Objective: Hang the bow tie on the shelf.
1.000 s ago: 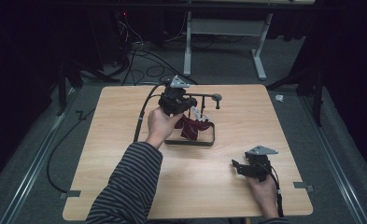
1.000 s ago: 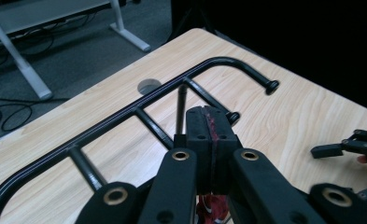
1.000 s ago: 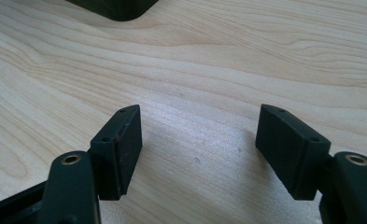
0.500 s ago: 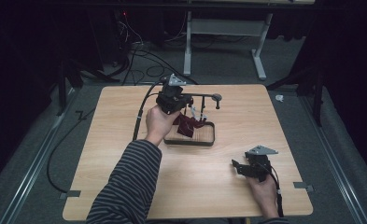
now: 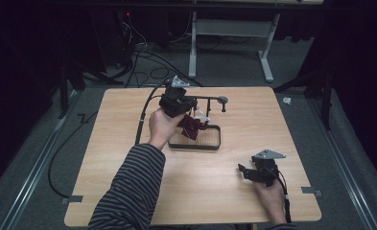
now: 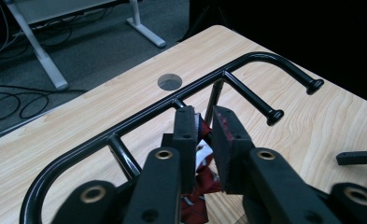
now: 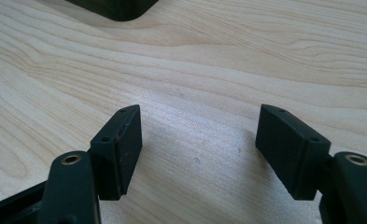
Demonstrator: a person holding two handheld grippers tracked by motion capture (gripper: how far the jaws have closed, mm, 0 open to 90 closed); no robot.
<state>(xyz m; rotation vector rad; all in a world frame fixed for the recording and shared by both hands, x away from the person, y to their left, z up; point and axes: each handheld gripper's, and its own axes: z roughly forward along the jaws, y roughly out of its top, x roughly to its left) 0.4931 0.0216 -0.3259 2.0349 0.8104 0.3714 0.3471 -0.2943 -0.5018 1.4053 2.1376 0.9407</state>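
My left gripper (image 6: 203, 140), jaws just parting, lets go of the dark red cloth (image 5: 192, 127) draped just below on the rack (image 6: 139, 116); my right gripper (image 7: 197, 149) rests wide open, far right.

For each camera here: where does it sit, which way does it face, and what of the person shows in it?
High view: above the person's side, looking forward and down on the table; both forearms, left gripper, right gripper.
Left gripper view: on the left gripper, looking along its jaws, which have just been opening, over the black rack and dark red cloth.
Right gripper view: on the right gripper, facing bare tabletop, jaws wide.
Shared: rack and cloth in high and left gripper views.
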